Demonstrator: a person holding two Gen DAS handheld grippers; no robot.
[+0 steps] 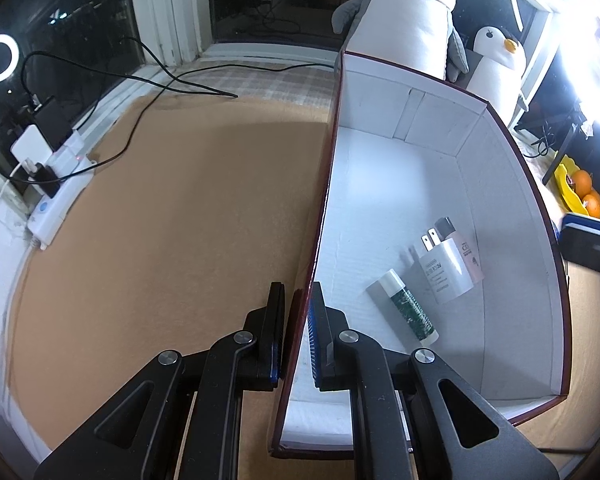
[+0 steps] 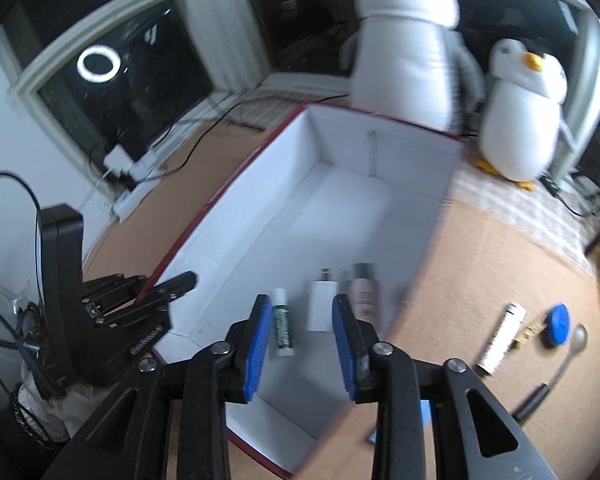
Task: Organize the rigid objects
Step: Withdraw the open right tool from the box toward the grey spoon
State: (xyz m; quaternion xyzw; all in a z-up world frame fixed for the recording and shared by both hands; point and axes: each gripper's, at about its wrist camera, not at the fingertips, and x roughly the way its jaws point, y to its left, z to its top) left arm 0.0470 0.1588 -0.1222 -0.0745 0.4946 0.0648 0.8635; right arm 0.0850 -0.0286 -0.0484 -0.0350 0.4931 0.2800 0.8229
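A white box with a dark red rim (image 1: 512, 200) stands on the brown table. My left gripper (image 1: 298, 292) is shut on its left wall, one finger outside and one inside. In the box lie a green-and-white tube (image 1: 406, 306), a white charger plug (image 1: 444, 270) and a pink bottle with a dark cap (image 1: 462, 246). In the right wrist view my right gripper (image 2: 300, 300) hangs open over the near end of the box (image 2: 340, 184), above the tube (image 2: 283, 322) and the plug (image 2: 322, 306), with nothing between its blue pads. The left gripper (image 2: 172, 280) shows at the left.
To the right of the box lie a white cylinder (image 2: 502, 338), a blue round lid (image 2: 558, 324), a spoon (image 2: 572, 350) and a black pen (image 2: 532, 402). Two plush penguins (image 2: 404, 48) stand behind the box. A power strip (image 1: 60, 192) with cables lies at the far left.
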